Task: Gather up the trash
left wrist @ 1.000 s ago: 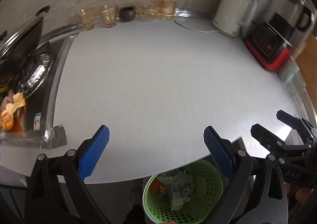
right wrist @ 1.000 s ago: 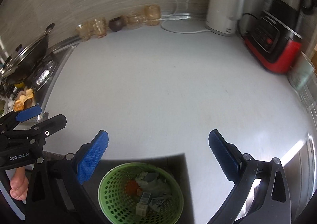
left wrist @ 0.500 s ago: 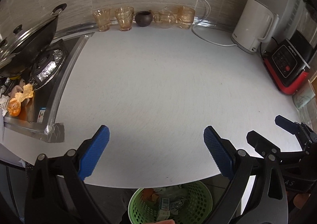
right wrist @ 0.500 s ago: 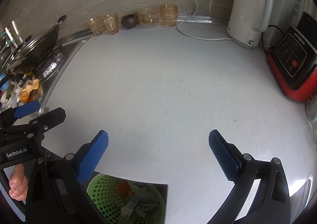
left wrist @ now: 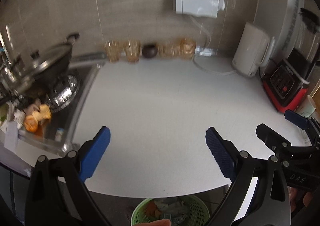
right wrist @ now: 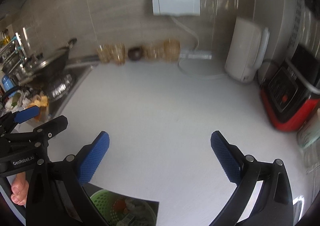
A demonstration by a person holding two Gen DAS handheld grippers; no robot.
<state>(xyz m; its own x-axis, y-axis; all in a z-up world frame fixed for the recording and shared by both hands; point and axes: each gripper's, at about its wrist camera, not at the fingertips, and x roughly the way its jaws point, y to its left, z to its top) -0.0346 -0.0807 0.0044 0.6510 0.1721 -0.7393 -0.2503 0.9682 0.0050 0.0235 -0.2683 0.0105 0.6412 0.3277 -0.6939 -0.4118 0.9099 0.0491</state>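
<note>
Two empty grippers, jaws spread: left gripper (left wrist: 158,153) sits nearer the scraps (left wrist: 37,117) at the countertop's (left wrist: 170,106) left edge than right gripper (right wrist: 160,156); green basket (left wrist: 170,213) below the near edge.

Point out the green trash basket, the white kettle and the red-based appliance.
green trash basket (left wrist: 197,211), left wrist view, on its mesh wall at the right.
white kettle (left wrist: 250,54), left wrist view, on the middle of its body.
red-based appliance (right wrist: 288,96), right wrist view, on its black control panel.
</note>
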